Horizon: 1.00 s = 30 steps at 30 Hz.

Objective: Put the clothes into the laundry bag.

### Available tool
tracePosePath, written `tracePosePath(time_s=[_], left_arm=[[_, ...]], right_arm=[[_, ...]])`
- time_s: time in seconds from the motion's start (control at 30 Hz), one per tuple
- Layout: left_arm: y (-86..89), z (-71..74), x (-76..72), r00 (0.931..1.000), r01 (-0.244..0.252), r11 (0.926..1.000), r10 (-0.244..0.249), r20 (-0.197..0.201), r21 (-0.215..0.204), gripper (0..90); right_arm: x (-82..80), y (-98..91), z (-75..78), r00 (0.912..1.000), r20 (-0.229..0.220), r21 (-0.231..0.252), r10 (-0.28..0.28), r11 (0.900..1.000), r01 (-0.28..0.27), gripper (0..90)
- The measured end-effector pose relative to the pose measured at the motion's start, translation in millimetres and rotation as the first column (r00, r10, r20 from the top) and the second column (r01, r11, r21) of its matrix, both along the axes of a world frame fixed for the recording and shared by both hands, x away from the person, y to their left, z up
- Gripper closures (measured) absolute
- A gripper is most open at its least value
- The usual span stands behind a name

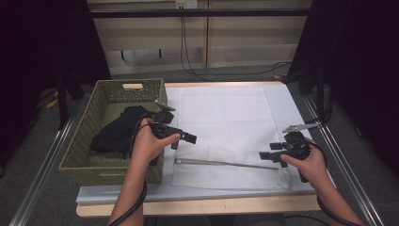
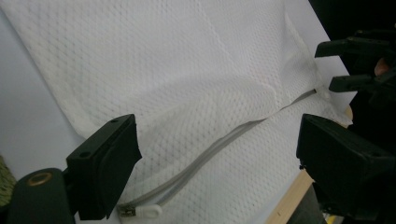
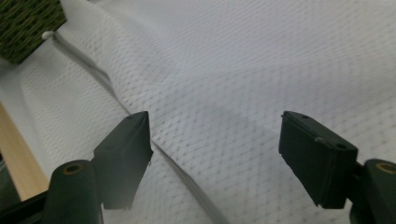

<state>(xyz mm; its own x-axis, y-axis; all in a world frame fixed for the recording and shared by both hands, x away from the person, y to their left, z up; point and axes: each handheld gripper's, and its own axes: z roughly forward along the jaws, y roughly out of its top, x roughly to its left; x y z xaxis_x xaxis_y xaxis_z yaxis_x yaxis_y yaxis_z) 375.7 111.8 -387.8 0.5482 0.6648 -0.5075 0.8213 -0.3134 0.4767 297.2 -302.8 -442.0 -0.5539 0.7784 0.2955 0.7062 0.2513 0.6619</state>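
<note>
A white mesh bag [image 1: 226, 122] lies flat on the white table cover, its grey zipper [image 1: 226, 163] running along its near edge. My left gripper [image 1: 184, 141] hovers open over the bag's left side, just above the zipper's left end. In the left gripper view the zipper pull [image 2: 140, 212] lies by the left jaw of my left gripper [image 2: 219, 154], with nothing gripped. My right gripper [image 1: 268, 151] stands open over the zipper's right end. The right gripper view has the zipper [image 3: 93, 74] passing under the open jaws of my right gripper [image 3: 215, 154].
A woven green basket [image 1: 113, 89] holding a black garment [image 1: 117, 129] stands at the table's left, touching the left hand's wrist side. The table's wooden front edge [image 1: 211, 205] runs below the bag. Cables trail across the floor behind the table.
</note>
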Motion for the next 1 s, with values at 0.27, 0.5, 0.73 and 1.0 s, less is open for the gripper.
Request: tracePosePath(time_s=[0.27, 0.5, 0.73, 1.0], left_arm=[[-1.3, -0.1, -0.1, 1.0000, 0.006, 1.0000, -0.006, 0.003, 0.004, 11.0], [-1.4, -0.3, 0.2, 1.0000, 0.004, 1.0000, -0.004, 0.006, -0.003, 9.8], [-2.3, -0.4, 0.3, 0.9999, 0.003, 1.0000, -0.003, 0.015, 0.000, 8.0], [-7.6, -1.6, -1.3, 0.9997, -0.023, 0.9996, 0.023, 0.012, -0.014, 7.6]], right_arm=[[0.6, 14.9, -0.4, 0.9980, 0.014, 0.009, 0.062, 0.9981, -0.062, 26.9], [2.8, 35.0, -3.3, 0.9913, 0.011, 0.000, 0.131, 0.9914, -0.131, 34.0], [3.4, 54.1, -6.1, 0.9779, 0.030, -0.020, 0.207, 0.9783, -0.206, 40.8], [3.2, 69.1, -3.0, 0.9634, 0.067, -0.028, 0.260, 0.9657, -0.258, 58.0]])
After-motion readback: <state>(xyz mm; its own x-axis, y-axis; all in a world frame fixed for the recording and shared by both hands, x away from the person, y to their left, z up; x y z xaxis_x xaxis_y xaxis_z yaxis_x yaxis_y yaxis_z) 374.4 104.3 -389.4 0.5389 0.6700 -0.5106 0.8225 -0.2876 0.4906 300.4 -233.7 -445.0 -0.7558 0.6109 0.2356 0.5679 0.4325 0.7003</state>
